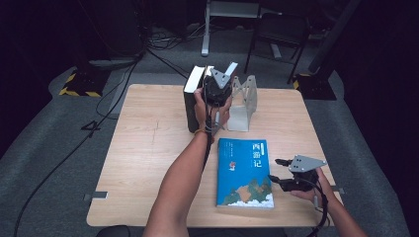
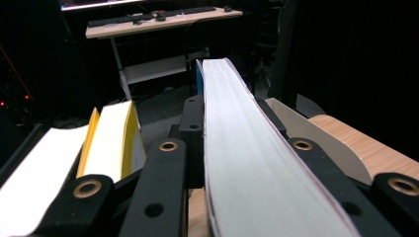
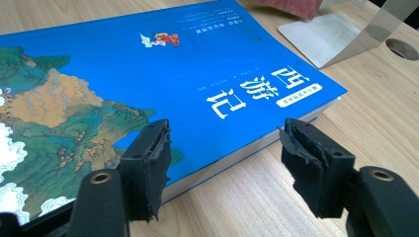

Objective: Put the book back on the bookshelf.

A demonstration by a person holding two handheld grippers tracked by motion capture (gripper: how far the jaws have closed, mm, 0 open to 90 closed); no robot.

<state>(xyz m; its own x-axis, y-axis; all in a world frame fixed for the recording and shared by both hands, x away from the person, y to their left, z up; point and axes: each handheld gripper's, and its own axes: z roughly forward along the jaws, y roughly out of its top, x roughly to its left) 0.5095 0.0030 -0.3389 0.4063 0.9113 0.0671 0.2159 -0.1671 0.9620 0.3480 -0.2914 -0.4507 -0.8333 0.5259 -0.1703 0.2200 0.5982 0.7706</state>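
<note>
A blue paperback with a painted landscape cover (image 1: 244, 170) lies flat on the wooden table (image 1: 148, 148), front right. My right gripper (image 1: 275, 170) stands open at its right edge. In the right gripper view the jaws (image 3: 227, 168) straddle the blue book's (image 3: 148, 64) near edge, one pad (image 3: 148, 168) over the cover and the other over bare wood. At the table's back, my left gripper (image 1: 217, 88) is shut on an upright book, whose white page edge (image 2: 237, 148) runs between the jaws. It stands between dark upright books (image 1: 191, 101) and a metal bookend (image 1: 245, 101).
In the left gripper view, a yellow-covered book (image 2: 113, 143) and a thicker one (image 2: 39, 168) stand left of the held book, with the bookend's pale plate (image 2: 321, 143) on the right. The bookend's flat base (image 3: 326, 32) lies beyond the blue book. A chair (image 1: 279, 34) and cables sit behind the table.
</note>
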